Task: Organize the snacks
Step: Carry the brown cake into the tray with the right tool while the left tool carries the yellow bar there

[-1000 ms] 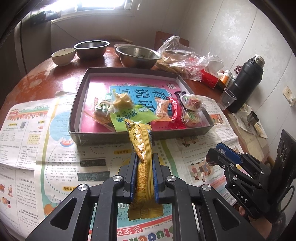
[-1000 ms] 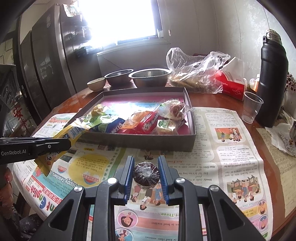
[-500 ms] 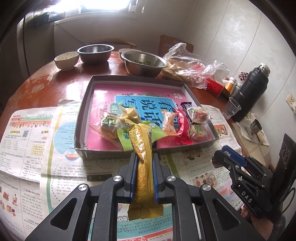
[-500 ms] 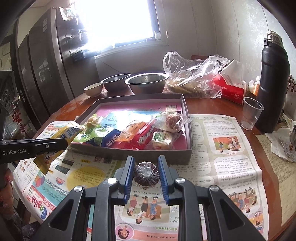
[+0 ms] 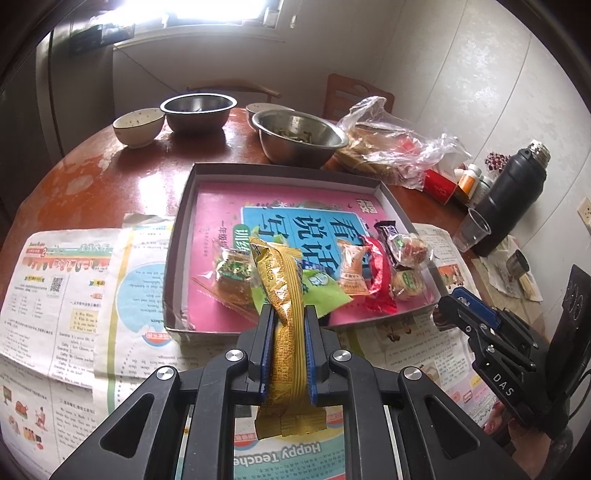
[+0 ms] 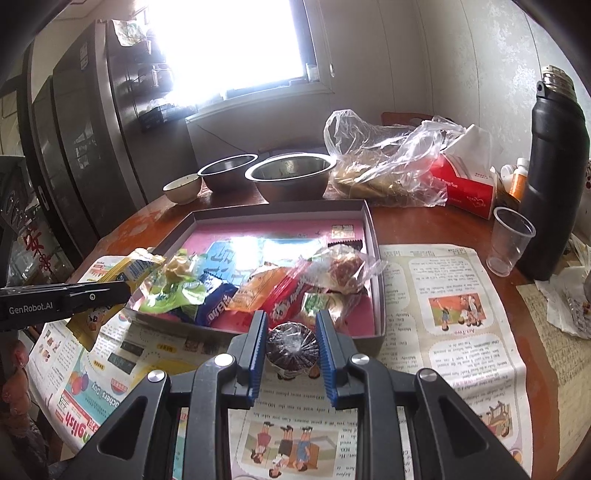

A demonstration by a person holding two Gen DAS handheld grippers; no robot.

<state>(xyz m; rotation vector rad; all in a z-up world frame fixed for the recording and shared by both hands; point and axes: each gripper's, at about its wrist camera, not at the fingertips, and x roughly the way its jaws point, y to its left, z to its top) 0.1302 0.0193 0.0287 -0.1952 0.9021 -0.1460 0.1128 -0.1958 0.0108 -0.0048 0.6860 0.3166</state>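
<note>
Now your left gripper [image 5: 287, 317] pinches the light, crinkly yellow packet [image 5: 284, 295] mid-length over the tray's [image 5: 280, 170] near edge, your right gripper [image 6: 291, 328] clamps the round wrapped cake [image 6: 292, 350] — soft, go gently.

Black left tool [image 5: 288, 325], blue pads, silver screws, "GenRobot.AI" marking.

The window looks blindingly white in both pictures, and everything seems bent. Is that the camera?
Left wrist view: the window is blown out white, glare streaks the table, and the fisheye curves the newspaper edges. Right wrist view: the window washes out, a bright patch hides print inside the tray, and the black flask leans with the lens; corners go dark.
</note>
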